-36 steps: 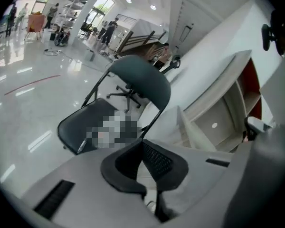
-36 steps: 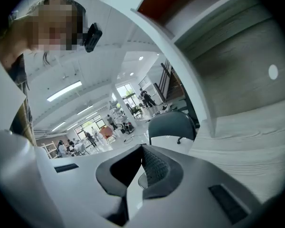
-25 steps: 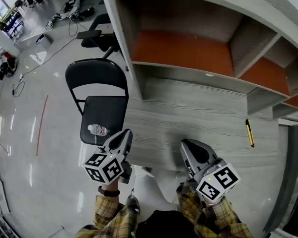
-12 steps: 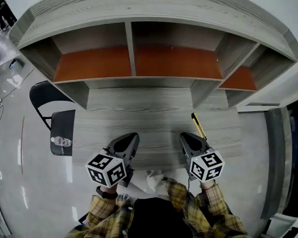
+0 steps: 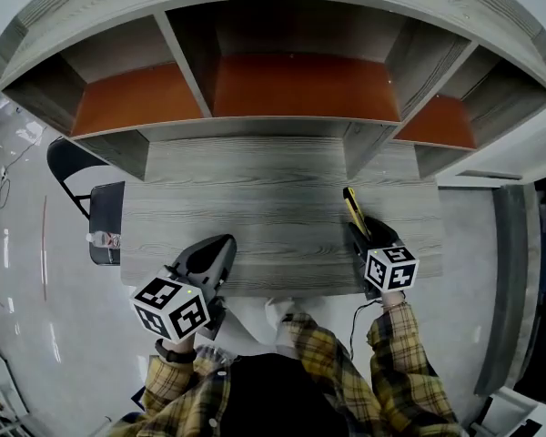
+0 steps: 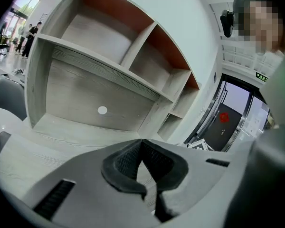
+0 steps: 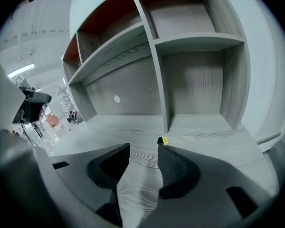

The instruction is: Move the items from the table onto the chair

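We look down on a grey wood-grain table with a shelf unit rising from its back edge, its compartments backed in orange. To the left of the table, on a glossy pale floor, stands a black folding chair, and on its seat we make out a clear bottle lying on its side.

The left gripper hovers over the table's front edge, left of centre. In its own view we see the left gripper's jaws pressed together with nothing between them.

The right gripper is low over the right part of the table. Its jaws have just been opening and now stand wide apart; between them we see only bare tabletop in the right gripper view.

A slim yellow and black tool lies on the table just ahead of that gripper, its yellow end peeking over the tip of one jaw. We cannot tell whether it touches the jaw.
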Demonstrator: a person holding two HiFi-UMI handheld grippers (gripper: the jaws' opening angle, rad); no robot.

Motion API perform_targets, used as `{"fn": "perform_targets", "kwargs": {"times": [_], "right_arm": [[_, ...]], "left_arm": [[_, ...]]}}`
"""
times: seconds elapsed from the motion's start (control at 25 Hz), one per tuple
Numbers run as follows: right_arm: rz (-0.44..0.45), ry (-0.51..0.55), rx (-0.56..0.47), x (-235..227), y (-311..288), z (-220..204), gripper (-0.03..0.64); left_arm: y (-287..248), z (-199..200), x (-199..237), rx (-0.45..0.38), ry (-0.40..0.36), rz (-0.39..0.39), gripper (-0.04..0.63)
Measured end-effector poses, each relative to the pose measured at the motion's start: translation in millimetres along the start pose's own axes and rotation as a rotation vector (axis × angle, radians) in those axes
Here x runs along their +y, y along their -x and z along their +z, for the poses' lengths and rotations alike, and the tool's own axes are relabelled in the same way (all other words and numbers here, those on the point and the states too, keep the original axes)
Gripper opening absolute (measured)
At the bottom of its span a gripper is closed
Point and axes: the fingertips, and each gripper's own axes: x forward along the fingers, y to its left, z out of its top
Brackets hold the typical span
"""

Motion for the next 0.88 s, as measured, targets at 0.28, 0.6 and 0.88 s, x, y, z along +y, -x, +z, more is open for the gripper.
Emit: {"fn": "perform_targets", "kwargs": {"times": [0.28, 0.6, 0.88], "right_arm": [[-0.056, 0.069, 0.140, -47.5, -33.8, -36.6, 0.186], [-0.049, 0.161, 0.220, -51.9, -50.8, -53.5, 0.186], [-0.063, 0.184, 0.226, -52.0, -52.8, -58.1, 0.179]], "left_arm": [[14.8, -0.1, 11.6, -0.016, 0.046, 0.048, 0.003], [17.3, -6.0, 10.5, -0.020, 0.070, 0.072, 0.003], [19.6, -3.8, 9.5, -0.039, 0.083, 0.084, 0.004]]}}
